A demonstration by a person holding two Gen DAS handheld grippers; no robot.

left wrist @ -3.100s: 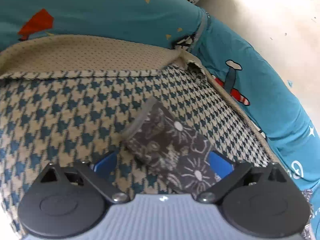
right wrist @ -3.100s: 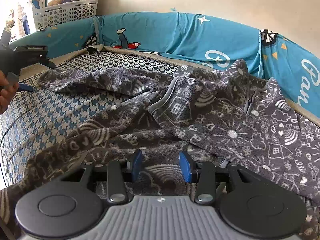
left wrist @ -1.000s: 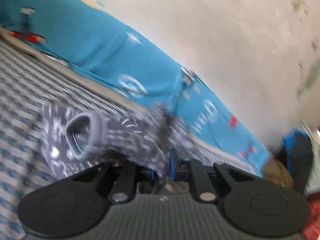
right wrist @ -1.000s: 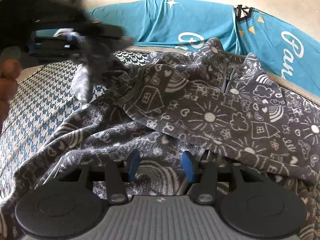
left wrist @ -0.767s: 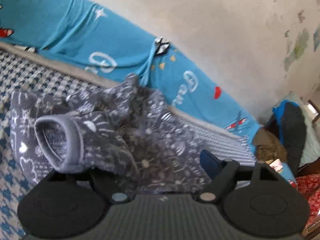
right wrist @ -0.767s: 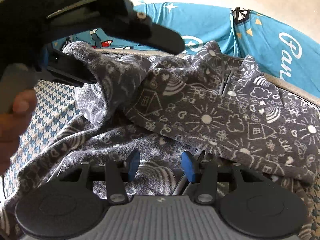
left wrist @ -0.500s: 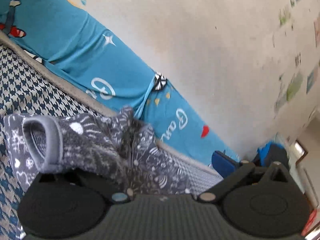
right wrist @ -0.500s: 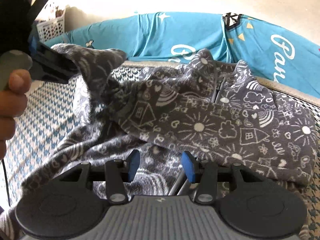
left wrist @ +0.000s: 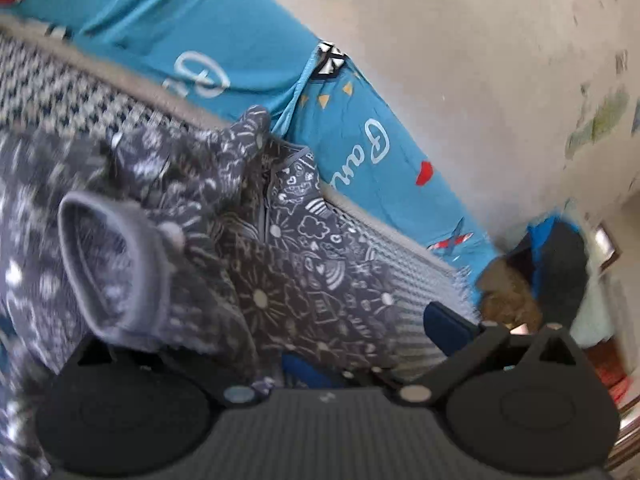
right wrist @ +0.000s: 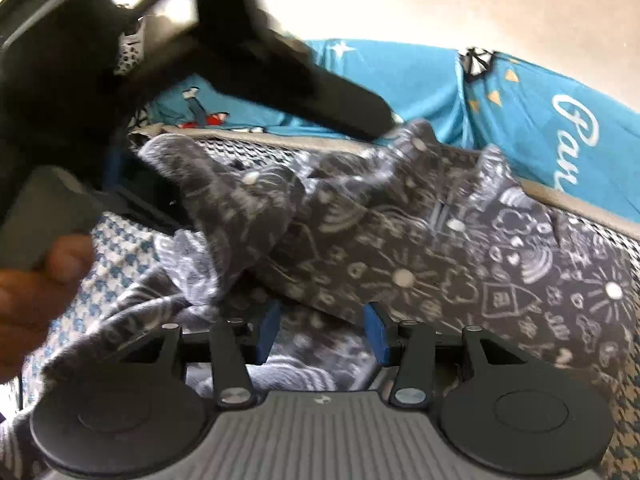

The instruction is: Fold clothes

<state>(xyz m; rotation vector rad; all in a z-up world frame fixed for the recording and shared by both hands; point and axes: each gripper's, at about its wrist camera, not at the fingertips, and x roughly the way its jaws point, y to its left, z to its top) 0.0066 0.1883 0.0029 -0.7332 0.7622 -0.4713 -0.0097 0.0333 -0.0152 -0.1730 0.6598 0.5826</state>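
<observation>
Folding has begun but is far from finished, I judge: 1 sleeve [left wrist: 120, 276] of the grey printed garment [right wrist: 460, 264] is brought across toward the body, while the rest lies rumpled on the checked mattress [right wrist: 120, 248], beside the blue cushion [right wrist: 520, 92] along the wall. The other sleeve, the hem and a final tidy fold all look left to do.

The left gripper [left wrist: 304, 344] has its jaws spread as wide as they go. The sleeve's cuff drapes over its left finger rather than being pinched, and the right finger [left wrist: 448, 324] stands clear in the air, so nothing is gripped. In the right wrist view that same tool appears as a dark blurred shape at upper left, held by a hand [right wrist: 36, 280].

The right gripper [right wrist: 322, 332] is about half open, with its 2 blue fingers [right wrist: 268, 332] low over the cloth. Fabric bunches between and behind them, but I cannot tell whether the pads press on it.

Motion blur smears the left view's near cloth. The garment's lower edge is cut off below both tools, the left finger's tip is buried under the cuff, and the pile of things at the mattress end [left wrist: 516, 288] is too dim to identify.
</observation>
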